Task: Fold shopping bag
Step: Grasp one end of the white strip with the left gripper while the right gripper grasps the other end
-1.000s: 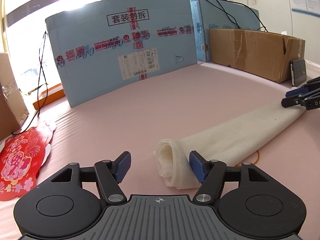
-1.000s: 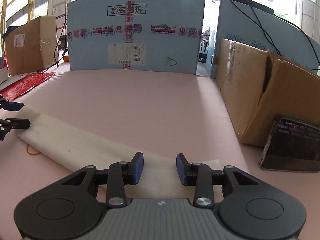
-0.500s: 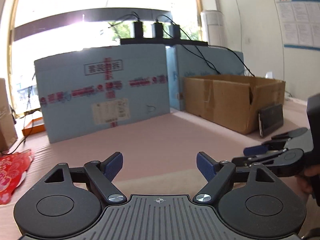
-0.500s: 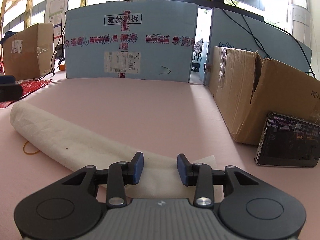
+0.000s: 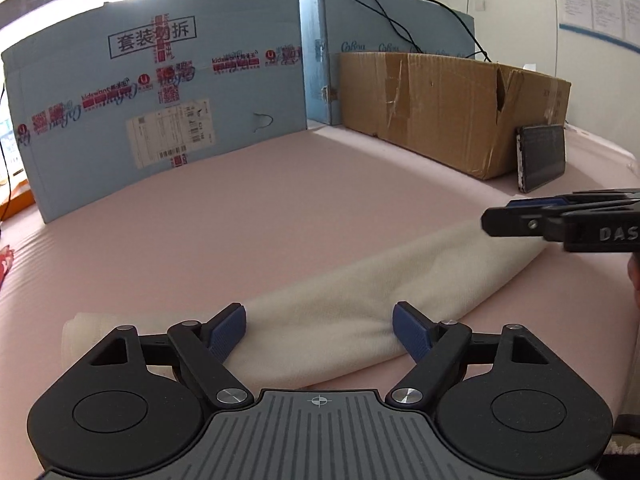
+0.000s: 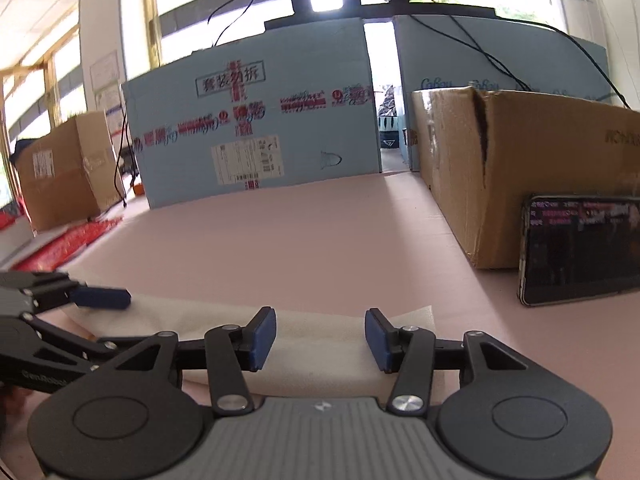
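The shopping bag [image 5: 352, 300] is cream cloth, rolled into a long tube that lies slantwise on the pink table. My left gripper [image 5: 320, 334] is open and straddles the roll near its left end, one blue pad on each side. In the right wrist view the bag's [image 6: 320, 320] other end lies flat under my right gripper [image 6: 320, 337], which is also open with its pads apart over the cloth. From the left wrist view the right gripper [image 5: 516, 214] shows side-on over the roll's far end. The left gripper [image 6: 100, 298] enters the right wrist view from the left.
Tall blue foam panels [image 5: 160, 92] wall off the back of the table. A brown cardboard box [image 5: 440, 108] stands at the right with a dark phone [image 5: 542, 156] leaning on it. Another cardboard box [image 6: 60, 168] and red paper [image 6: 60, 248] sit far left.
The left gripper lifted away from the roll's open end, then came back down astride the roll further along it. The right gripper stayed over the right end and tilted upward slightly.
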Motion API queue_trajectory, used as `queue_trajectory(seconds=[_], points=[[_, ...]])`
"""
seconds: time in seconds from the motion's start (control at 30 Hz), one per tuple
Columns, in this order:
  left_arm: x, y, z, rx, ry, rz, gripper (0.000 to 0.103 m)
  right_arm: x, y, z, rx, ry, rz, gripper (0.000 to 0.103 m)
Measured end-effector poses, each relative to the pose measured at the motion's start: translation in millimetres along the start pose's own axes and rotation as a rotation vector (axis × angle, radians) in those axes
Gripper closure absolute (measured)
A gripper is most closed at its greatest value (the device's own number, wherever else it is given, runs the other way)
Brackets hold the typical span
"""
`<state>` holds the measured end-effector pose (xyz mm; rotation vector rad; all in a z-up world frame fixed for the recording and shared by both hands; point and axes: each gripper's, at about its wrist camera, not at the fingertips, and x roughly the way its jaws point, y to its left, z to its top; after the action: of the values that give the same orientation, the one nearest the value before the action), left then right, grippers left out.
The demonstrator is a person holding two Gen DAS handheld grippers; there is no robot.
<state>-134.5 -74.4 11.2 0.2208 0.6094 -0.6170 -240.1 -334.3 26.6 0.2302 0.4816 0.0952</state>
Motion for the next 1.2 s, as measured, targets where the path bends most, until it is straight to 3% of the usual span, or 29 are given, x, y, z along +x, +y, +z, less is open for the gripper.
queue_trajectory(seconds=[0.07, 0.23, 0.47, 0.63, 0.87, 0.97, 1.07, 1.13, 1.2], points=[[1, 2, 0, -0.007, 0.0, -0.01, 0.017, -16, -4, 0, 0.036, -0.01, 0.053, 0.042], [1, 4, 1, -0.015, -0.001, -0.023, 0.012, -31, -17, -1, 0.137, 0.108, 0.155, 0.036], [2, 6, 1, -0.02, -0.002, -0.033, 0.012, -10, -6, -5, 0.134, 0.238, 0.109, 0.023], [1, 6, 0, -0.019, -0.004, -0.032, 0.012, 12, 5, -4, 0.144, 0.209, 0.116, 0.012], [2, 7, 1, -0.019, -0.004, -0.032, 0.011, 23, 5, -11, 0.313, 0.082, 0.122, 0.011], [2, 6, 1, -0.019, -0.004, -0.031, 0.011, 29, 10, -12, 0.332, 0.057, 0.092, 0.022], [3, 7, 0, -0.017, -0.004, -0.033, 0.011, 35, 15, -12, 0.322, 0.05, 0.054, 0.042], [3, 7, 0, -0.016, -0.004, -0.032, 0.011, 36, 16, -12, 0.307, 0.043, 0.026, 0.061], [0, 7, 0, -0.019, -0.017, -0.029, 0.011, 36, 15, -13, 0.299, 0.038, 0.006, 0.07]])
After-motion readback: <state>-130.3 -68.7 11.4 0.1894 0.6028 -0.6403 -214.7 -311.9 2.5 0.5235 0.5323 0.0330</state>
